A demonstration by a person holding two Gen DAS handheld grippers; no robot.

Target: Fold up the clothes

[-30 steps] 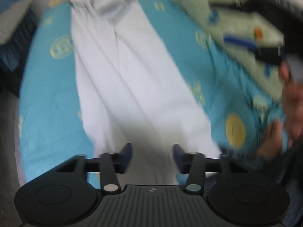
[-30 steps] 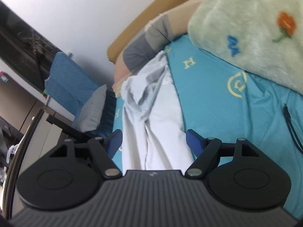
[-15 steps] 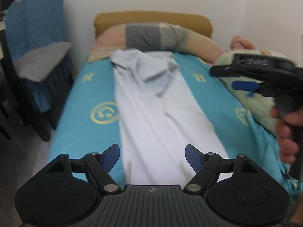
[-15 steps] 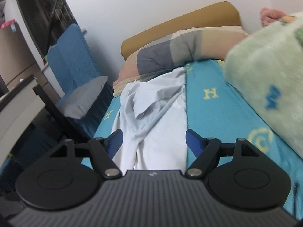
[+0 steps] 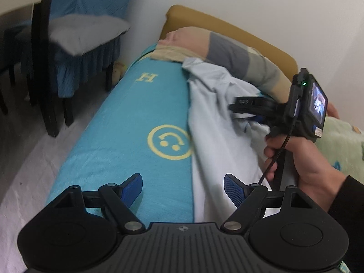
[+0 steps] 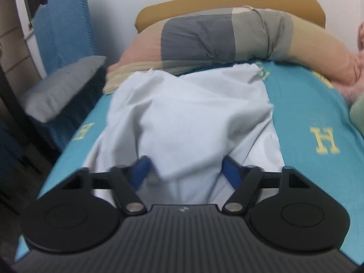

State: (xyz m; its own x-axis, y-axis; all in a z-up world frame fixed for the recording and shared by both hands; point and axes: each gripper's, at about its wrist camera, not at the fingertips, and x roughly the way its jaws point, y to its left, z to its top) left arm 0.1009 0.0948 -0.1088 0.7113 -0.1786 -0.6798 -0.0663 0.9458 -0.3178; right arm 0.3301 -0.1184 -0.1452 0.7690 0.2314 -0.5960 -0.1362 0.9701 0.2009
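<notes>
A pale blue-white garment [image 5: 216, 122] lies lengthwise on the teal bed sheet [image 5: 136, 122], its far end bunched near the pillow. My left gripper [image 5: 183, 185] is open and empty, low over the sheet at the garment's left edge. My right gripper [image 6: 184, 168] is open, and a raised fold of the garment [image 6: 188, 122] sits between its blue pads [image 6: 229, 170]. In the left wrist view the right gripper [image 5: 254, 113] reaches into the bunched cloth, held by a hand [image 5: 302, 159].
A striped grey-and-beige pillow [image 6: 227, 36] lies against the mustard headboard [image 6: 227, 2]. A blue-covered chair with a grey cushion [image 5: 84, 31] stands left of the bed. A pale green blanket [image 5: 341, 145] lies on the right side of the bed.
Both grippers moved up the bed toward the pillow. The right gripper came down onto the bunched end of the garment, so cloth now lies between its pads. The left gripper swung left.
</notes>
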